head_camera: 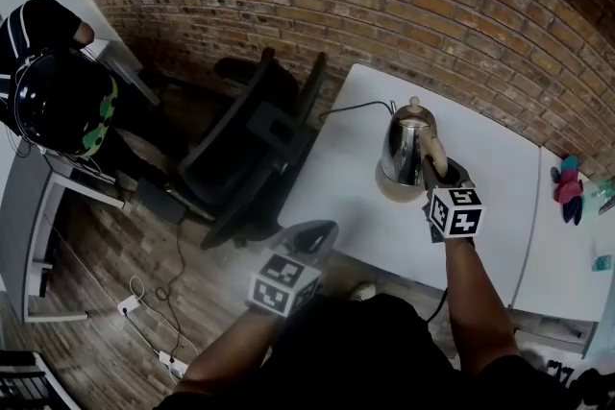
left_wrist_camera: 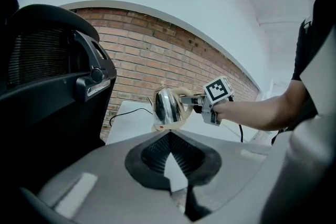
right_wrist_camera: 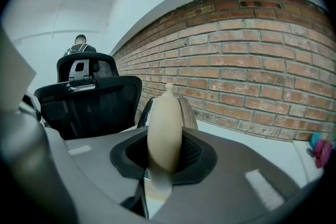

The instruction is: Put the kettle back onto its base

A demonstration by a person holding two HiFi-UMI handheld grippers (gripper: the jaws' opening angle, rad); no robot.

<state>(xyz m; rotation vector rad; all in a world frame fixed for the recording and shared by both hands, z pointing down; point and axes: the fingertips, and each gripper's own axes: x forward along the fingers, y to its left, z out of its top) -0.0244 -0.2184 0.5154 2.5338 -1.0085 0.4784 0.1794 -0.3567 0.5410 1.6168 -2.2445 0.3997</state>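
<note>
The right tongs (right_wrist_camera: 165, 150) pinch the cream handle (right_wrist_camera: 165, 126) of the lidded kettle (head_camera: 404, 147), which sits on its base (head_camera: 390, 192) just ahead. The left tongs (left_wrist_camera: 169, 150) are pressed together, empty.

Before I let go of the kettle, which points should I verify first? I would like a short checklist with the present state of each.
1. Right tool closed on the handle of the kettle: ok.
2. Kettle placed over its base: ok.
3. Kettle fully seated on the base: cannot tell.
4. Cord lies on the table behind the kettle, away from the right tool: ok.
5. Left tool empty and away from the kettle: ok.
</note>
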